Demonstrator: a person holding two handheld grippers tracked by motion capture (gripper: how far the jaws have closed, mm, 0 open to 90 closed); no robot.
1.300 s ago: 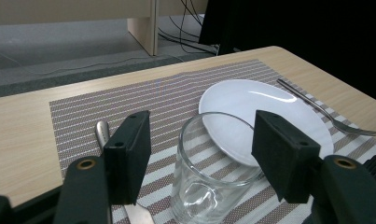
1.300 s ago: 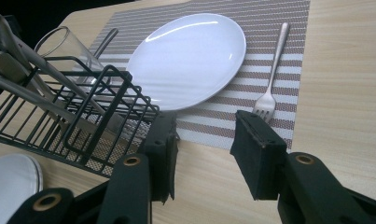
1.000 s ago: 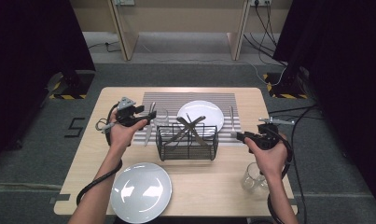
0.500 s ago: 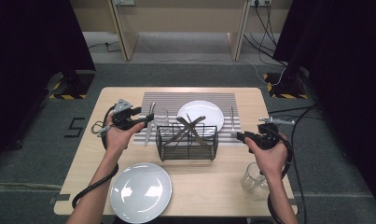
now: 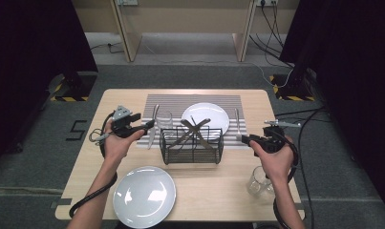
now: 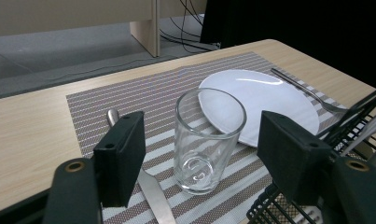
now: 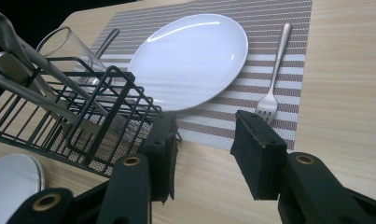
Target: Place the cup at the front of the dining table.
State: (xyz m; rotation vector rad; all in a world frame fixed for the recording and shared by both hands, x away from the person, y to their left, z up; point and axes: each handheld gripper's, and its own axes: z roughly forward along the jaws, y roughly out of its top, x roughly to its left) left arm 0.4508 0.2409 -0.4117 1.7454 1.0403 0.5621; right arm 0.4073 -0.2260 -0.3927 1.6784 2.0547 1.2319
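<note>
Left gripper (image 5: 149, 125) has edged back from the clear drinking glass (image 6: 209, 140) standing free on the striped placemat (image 6: 143, 93), jaws wide and empty, so I judge placement finished; right gripper (image 7: 204, 140) hovers with jaws wide, empty.

So the right gripper (image 7: 202, 154) is hanging low over the bare wood of the table (image 7: 344, 84) with its jaws standing apart and nothing sitting between them, right at the near edge of the striped placemat (image 7: 251, 28). A white plate (image 7: 190, 58) is sitting on the mat with a fork (image 7: 275, 70) lying just beside it, tines pointing toward the gripper. A black wire basket (image 7: 78, 121) with cutlery leaning in it is taking up the left, with a glass (image 7: 59, 46) standing behind it.
</note>
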